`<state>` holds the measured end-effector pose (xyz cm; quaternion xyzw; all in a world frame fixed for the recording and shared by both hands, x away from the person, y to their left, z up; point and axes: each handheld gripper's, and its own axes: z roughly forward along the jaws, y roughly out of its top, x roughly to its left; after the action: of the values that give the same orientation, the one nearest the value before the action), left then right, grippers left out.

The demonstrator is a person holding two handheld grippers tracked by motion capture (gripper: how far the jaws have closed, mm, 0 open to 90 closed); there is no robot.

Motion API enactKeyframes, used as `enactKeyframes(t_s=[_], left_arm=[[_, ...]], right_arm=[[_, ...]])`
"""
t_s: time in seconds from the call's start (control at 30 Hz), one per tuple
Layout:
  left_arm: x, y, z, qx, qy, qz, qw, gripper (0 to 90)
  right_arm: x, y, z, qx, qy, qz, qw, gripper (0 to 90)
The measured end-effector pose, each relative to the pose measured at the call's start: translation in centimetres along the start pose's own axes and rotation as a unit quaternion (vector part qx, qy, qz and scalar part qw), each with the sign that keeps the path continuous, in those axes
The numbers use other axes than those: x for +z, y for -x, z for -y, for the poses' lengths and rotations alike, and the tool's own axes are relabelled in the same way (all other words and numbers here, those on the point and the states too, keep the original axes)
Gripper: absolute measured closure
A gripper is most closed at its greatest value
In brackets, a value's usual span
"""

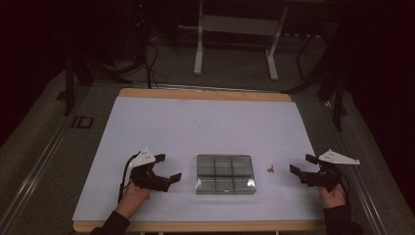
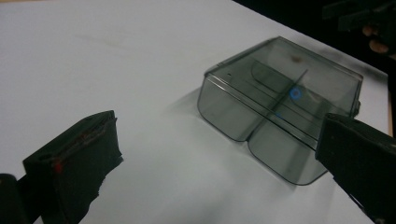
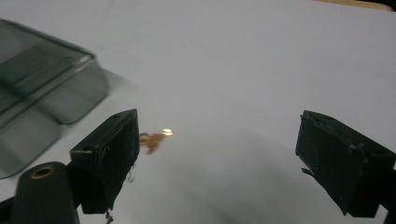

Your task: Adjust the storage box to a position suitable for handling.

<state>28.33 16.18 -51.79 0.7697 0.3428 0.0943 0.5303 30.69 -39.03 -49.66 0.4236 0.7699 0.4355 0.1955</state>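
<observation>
Box: we see a clear smoky plastic box [image 1: 225, 174] with six compartments lying flat on the white table top [image 1: 205, 122], near its front edge and between the two grippers.
Box up close: in the left gripper view the box [image 2: 280, 105] looks shut under a clear lid, its dividers showing through.
Small piece: we find a small gold-coloured thing [image 1: 270, 170] on the table just to the right of the box, apart from it; its shape is too small to tell.
Left gripper: our left gripper [image 1: 164, 169] sits to the left of the box, its jaws spread wide and holding nothing, not touching the box.
Right gripper: our right gripper [image 1: 302, 164] is to the right of the small piece, jaws spread wide and empty.
Right gripper view: the gold thing [image 3: 154, 139] lies on the table just beside the left-hand jaw, with a corner of the box [image 3: 46, 88] farther left.
</observation>
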Motion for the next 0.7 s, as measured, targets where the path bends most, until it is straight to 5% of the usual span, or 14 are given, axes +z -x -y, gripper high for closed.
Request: enactKeyframes(t_s=[0.3, 0.57, 0.7], left_arm=[[1.0, 0.5, -0.3, 0.018, -0.020, 0.025, 0.9993, 0.3], [1.4, 0.9, -0.3, 0.032, -0.027, 0.028, 0.9987, 5.7], [1.7, 1.5, -0.3, 0.051, -0.041, 0.052, 0.9965, 12.5]], right_arm=[[0.6, -1.5, -1.0, -0.024, -0.013, -0.065, 0.9975, 13.6], [1.6, -3.0, -1.3, -0.062, -0.028, -0.110, 0.9916, 16.7], [2.0, -3.8, -1.3, -0.083, -0.027, -0.134, 0.9871, 27.0]])
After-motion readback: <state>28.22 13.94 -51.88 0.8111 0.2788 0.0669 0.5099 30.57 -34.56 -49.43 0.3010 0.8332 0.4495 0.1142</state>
